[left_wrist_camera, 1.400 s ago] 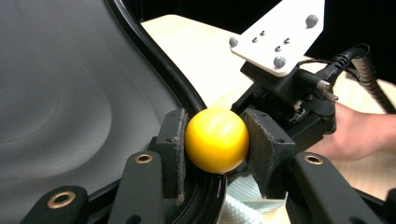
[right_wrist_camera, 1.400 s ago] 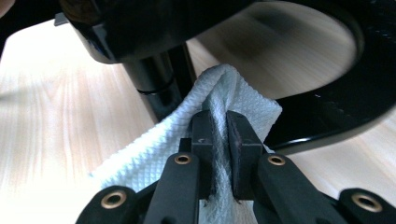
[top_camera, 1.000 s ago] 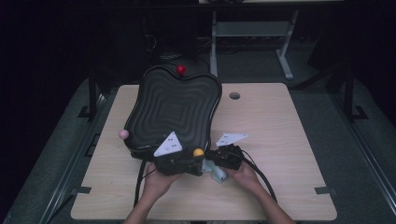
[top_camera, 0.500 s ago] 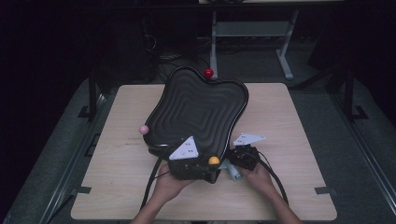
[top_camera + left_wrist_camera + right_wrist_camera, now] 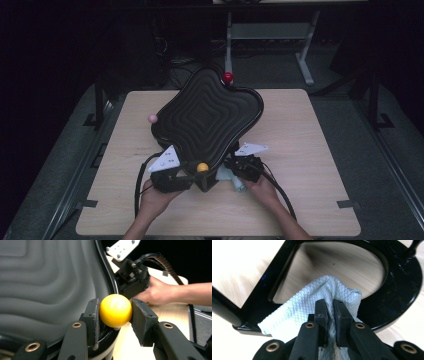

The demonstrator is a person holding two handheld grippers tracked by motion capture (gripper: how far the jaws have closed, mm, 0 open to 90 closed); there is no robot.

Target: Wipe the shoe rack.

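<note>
Yellow ball (image 5: 115, 310) clamped in left tool (image 5: 114, 312)
White cloth (image 5: 312, 310) is pinched in the closed right tool (image 5: 330, 312), under the black tray (image 5: 205, 117) rim

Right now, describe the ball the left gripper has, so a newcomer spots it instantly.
Start at the big black ridged tray tilted on the wooden table. At its near corner the left gripper clamps a yellow ball. The other knobs on the rim are red and pink.
</note>
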